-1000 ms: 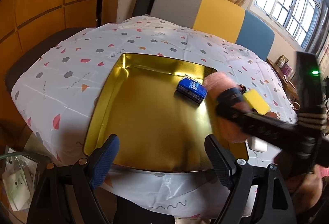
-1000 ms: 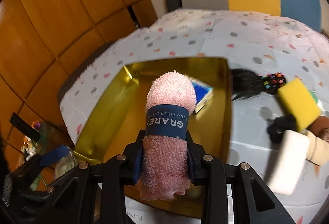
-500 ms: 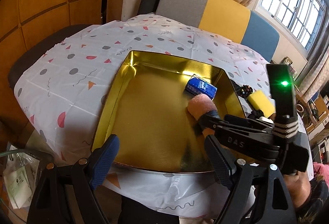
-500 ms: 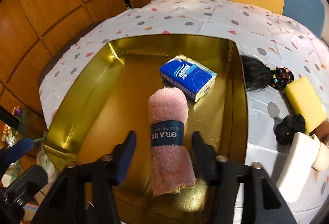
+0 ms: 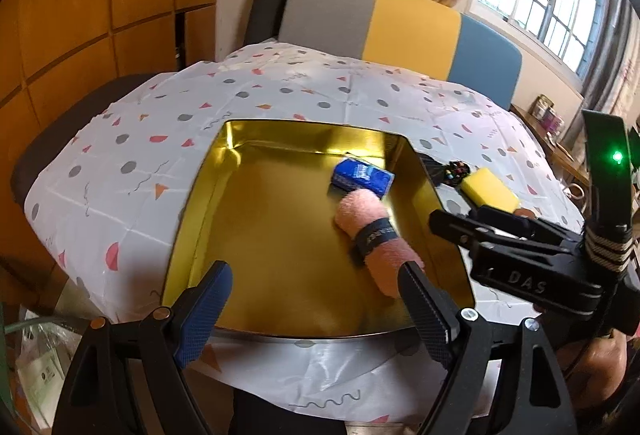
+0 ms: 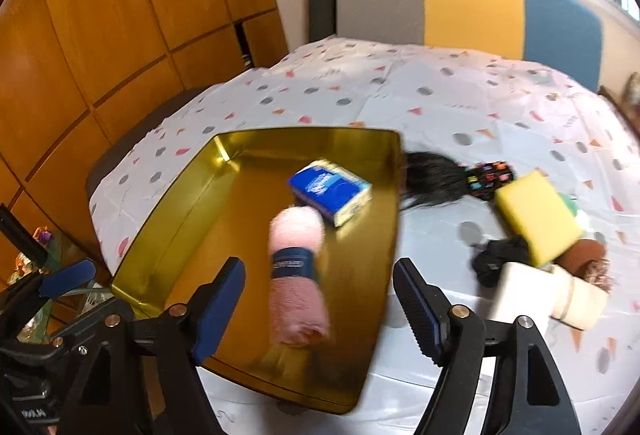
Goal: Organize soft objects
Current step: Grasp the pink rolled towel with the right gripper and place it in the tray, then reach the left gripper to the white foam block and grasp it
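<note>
Left wrist view: the left hand-held gripper (image 5: 320,309) hangs with its jaws spread wide and nothing between them, over the near edge of a gold metal tray (image 5: 200,203) that sits on the table (image 5: 132,155) under a white cloth printed with dots and triangles. Ahead of it and slightly right, a rolled pink towel (image 5: 374,235) with a dark paper band lies on the tray floor, its near end just beside the right finger (image 5: 428,315). Beyond the towel, touching or almost touching its far end, lies a blue tissue pack (image 5: 362,175). Farther right, outside the tray, a yellow sponge (image 5: 490,191) rests on the cloth. The right hand-held gripper (image 5: 448,221) reaches in from the right, above the tray's right rim.

Right wrist view: the right hand-held gripper (image 6: 320,307) is wide open and empty. The rolled pink towel (image 6: 298,271) lies on the tray floor just ahead, between the lines of the two fingers but touching neither. Past it lies the blue tissue pack (image 6: 330,191), inside the gold metal tray (image 6: 168,207). To the right, on the table (image 6: 400,91), sit a black hairpiece (image 6: 434,175) with a colourful clip, the yellow sponge (image 6: 538,215), a black scrunchie (image 6: 498,255) and a white block (image 6: 524,291). The left hand-held gripper (image 6: 68,283) shows at the lower left, jaw state unclear here.
</note>
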